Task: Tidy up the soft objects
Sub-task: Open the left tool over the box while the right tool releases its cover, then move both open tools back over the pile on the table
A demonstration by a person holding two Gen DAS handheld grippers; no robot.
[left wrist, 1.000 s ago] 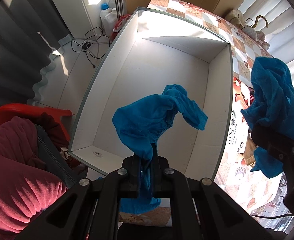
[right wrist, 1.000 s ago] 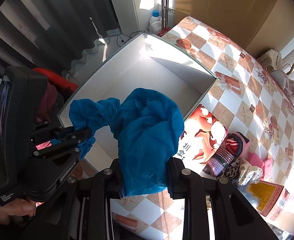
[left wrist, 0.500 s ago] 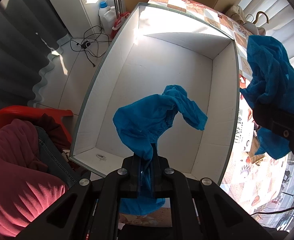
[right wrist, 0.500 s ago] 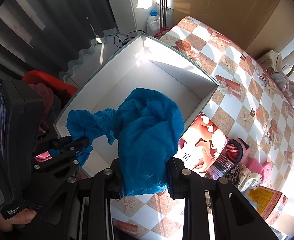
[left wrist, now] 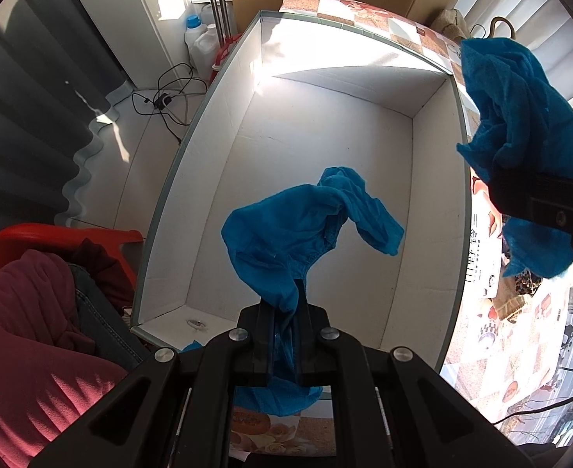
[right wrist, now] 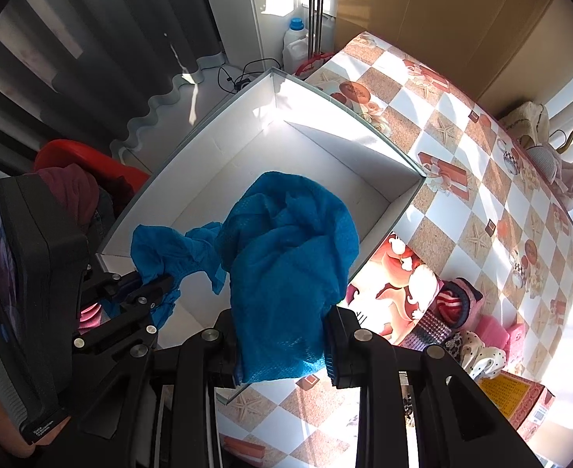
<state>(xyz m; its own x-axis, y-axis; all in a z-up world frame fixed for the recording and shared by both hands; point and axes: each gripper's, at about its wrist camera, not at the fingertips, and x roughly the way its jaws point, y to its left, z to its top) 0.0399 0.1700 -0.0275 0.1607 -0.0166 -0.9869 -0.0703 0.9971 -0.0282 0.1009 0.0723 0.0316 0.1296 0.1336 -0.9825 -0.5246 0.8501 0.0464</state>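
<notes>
My left gripper (left wrist: 283,308) is shut on a thin blue cloth (left wrist: 306,226) and holds it above the near end of a large white box (left wrist: 325,124). It also shows in the right wrist view (right wrist: 157,279), with its cloth (right wrist: 161,245). My right gripper (right wrist: 282,335) is shut on a bulkier blue mesh cloth (right wrist: 286,249), held above the box's (right wrist: 247,148) right wall. In the left wrist view that cloth (left wrist: 520,124) hangs at the right, over the box's edge. The box is empty.
The box stands on a checkered tablecloth (right wrist: 481,156). Socks and small soft items (right wrist: 458,304) lie right of the box beside a yellow carton (right wrist: 516,397). A red chair with maroon clothing (left wrist: 32,292) stands left. Bottles (left wrist: 196,39) and cables lie on the floor.
Both grippers have risen and drawn back a little from the box, each still holding its blue cloth. The right gripper's cloth has shifted toward the box's right edge.
</notes>
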